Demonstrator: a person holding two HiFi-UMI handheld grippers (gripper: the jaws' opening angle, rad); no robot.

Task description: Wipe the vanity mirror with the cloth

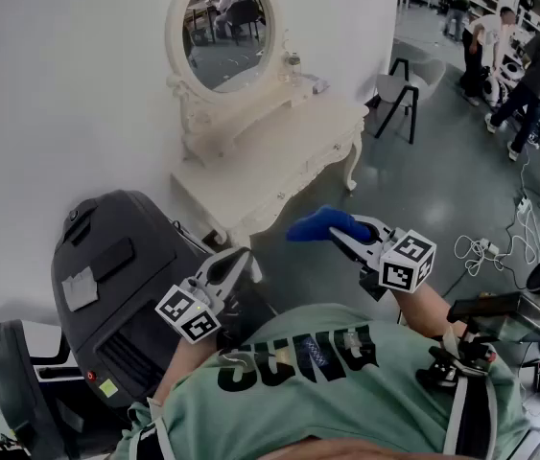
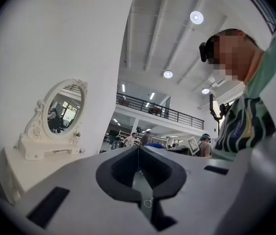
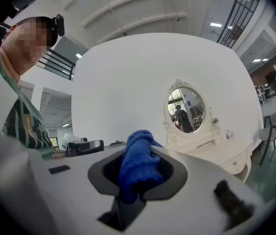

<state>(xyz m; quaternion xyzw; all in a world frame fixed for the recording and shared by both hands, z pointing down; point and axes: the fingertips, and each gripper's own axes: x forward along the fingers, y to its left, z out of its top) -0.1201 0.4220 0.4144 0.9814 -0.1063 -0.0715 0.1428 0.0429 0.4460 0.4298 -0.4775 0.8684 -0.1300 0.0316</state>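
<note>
Currently right gripper (image 1: 343,234) clamped on blue cloth (image 1: 316,224), long axis along jaws, tip leftward; left gripper (image 1: 239,257) jaws together.

A white wall (image 1: 58,65) rises beyond the right gripper (image 1: 343,234), a carved white bench (image 1: 293,147) against it. To the gripper's right, glossy grey floor (image 1: 442,185) and a black-legged chair (image 1: 397,86).

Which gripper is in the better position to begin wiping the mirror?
Right. The right gripper is shut on the blue cloth and faces the vanity mirror; the left gripper is shut with nothing in it.
</note>
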